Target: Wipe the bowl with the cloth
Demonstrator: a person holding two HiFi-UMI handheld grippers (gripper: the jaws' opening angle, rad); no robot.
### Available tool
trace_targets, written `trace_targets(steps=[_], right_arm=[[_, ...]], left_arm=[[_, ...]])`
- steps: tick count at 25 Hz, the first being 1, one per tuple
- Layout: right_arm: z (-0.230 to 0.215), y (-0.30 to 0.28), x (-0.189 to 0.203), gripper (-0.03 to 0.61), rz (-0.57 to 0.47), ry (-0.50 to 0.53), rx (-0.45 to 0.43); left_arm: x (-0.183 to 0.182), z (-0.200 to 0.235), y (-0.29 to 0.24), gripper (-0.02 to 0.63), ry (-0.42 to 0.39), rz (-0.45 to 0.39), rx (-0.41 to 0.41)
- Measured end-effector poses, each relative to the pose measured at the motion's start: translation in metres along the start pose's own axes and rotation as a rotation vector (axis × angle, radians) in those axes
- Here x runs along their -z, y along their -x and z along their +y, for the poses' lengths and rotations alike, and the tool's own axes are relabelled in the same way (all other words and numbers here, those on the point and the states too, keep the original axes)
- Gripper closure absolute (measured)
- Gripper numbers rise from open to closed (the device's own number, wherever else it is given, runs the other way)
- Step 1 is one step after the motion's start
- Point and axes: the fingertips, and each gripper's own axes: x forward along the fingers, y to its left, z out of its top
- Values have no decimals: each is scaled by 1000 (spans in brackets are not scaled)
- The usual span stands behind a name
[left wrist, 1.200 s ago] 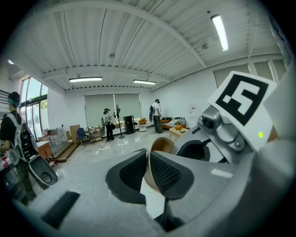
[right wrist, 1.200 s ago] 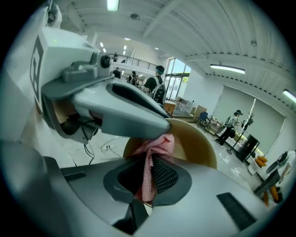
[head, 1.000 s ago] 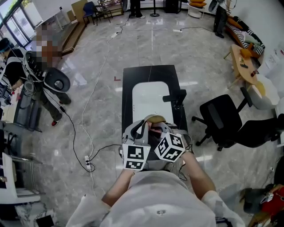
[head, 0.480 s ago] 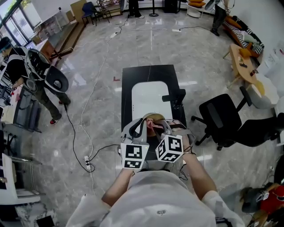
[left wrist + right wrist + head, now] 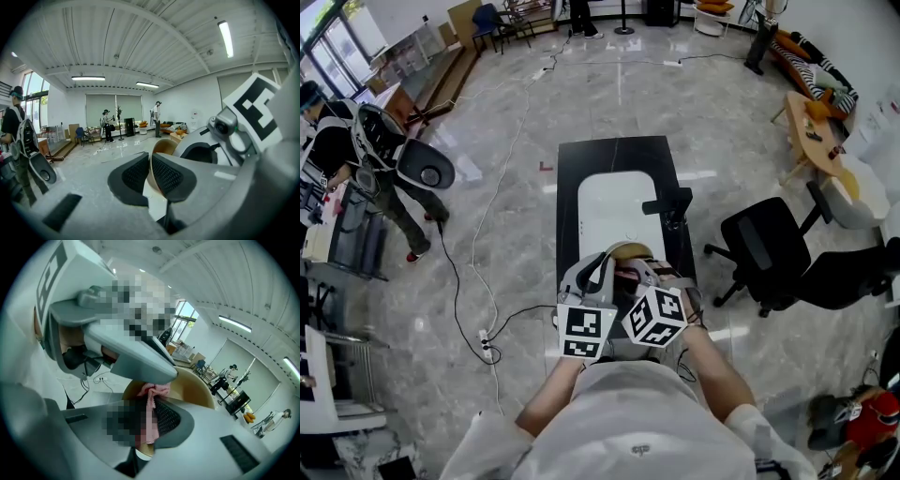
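A tan bowl [image 5: 625,250] is held tilted above the near end of the black table [image 5: 617,152]. My left gripper [image 5: 598,273] is shut on the bowl's rim: in the left gripper view its two pads clamp the thin wall [image 5: 151,174] of the bowl [image 5: 162,146]. My right gripper [image 5: 632,277] is shut on a pink cloth [image 5: 627,274]. In the right gripper view the cloth [image 5: 151,393] bunches between the pads and lies against the inside of the bowl [image 5: 199,391]; the right gripper [image 5: 149,416] reaches into it.
A white mat [image 5: 614,202] lies on the table, with a black device [image 5: 669,205] at its right edge. A black office chair [image 5: 766,247] stands right of the table. Cables [image 5: 484,281] run over the floor at left, where a person [image 5: 366,150] stands.
My right gripper with the cloth has shifted slightly inside the bowl. The left gripper and the bowl have stayed put.
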Motion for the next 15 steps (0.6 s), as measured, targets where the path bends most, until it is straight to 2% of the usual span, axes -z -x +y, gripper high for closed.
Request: trace_targets(steps=[8,12,15], right_arm=[[-15,8,-11,552,-60,-82,51],[-8,5,-8,552,-45,-74,25],[0,2,2,552,14,-18,7]], left_arm=[[-11,-2,1,588,-36,-20,-4],[-10,1,1,588,-37,-20,-15],[-4,1,0,588,-32,-1,-17]])
